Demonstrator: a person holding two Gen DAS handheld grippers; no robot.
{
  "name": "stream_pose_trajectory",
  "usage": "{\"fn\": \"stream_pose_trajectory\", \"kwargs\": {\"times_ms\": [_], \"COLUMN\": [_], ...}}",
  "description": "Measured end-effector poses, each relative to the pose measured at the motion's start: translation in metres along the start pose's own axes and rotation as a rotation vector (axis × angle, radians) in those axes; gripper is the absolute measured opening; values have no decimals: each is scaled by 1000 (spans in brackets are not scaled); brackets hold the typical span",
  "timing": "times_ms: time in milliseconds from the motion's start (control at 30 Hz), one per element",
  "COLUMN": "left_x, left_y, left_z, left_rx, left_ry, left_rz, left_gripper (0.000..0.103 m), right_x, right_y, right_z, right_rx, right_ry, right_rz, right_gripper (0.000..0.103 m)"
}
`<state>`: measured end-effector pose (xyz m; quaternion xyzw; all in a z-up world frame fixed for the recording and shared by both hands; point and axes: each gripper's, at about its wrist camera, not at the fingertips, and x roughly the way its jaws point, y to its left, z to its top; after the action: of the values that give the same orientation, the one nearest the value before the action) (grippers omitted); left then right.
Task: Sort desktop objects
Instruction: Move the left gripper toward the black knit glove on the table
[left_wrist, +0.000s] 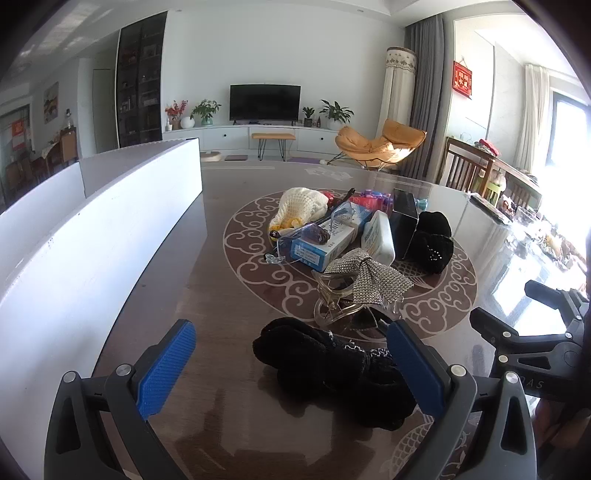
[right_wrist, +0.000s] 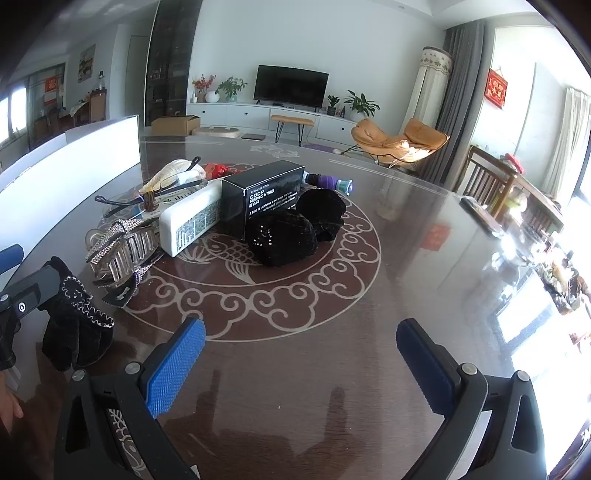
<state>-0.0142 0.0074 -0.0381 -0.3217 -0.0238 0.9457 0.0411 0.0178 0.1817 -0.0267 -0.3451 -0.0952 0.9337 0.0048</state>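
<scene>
White-walled living room with television (left_wrist: 264, 101), orange chair (left_wrist: 380, 144).

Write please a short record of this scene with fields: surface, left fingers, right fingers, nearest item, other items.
surface: dark patterned table
left fingers: left gripper open, black velvet hair piece lies between them, not gripped
right fingers: right gripper open, only bare table between
nearest item: rhinestone bow claw clip
other items: black box, white bottle, black velvet scrunchie
</scene>
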Motion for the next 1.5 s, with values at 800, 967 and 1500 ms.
{"fn": "stream_pose_trajectory", "kwargs": {"times_ms": [800,967,1500], "left_x": [0,0,1], "left_y": [2,2,0], "left_z": [0,0,-1], "left_rx": [-8,-8,-3], "left_ry": [6,6,7], "left_rz": [-5,-6,-6], "left_gripper": [103,103,103], "right_x": [3,4,5], "right_y": [-3,-3,-4], "right_z": [-2,-2,-2], "right_rx": [13,17,28], "right_ry": [11,14,17], "right_rz": [8,11,15], "right_gripper": [103,103,103]}}
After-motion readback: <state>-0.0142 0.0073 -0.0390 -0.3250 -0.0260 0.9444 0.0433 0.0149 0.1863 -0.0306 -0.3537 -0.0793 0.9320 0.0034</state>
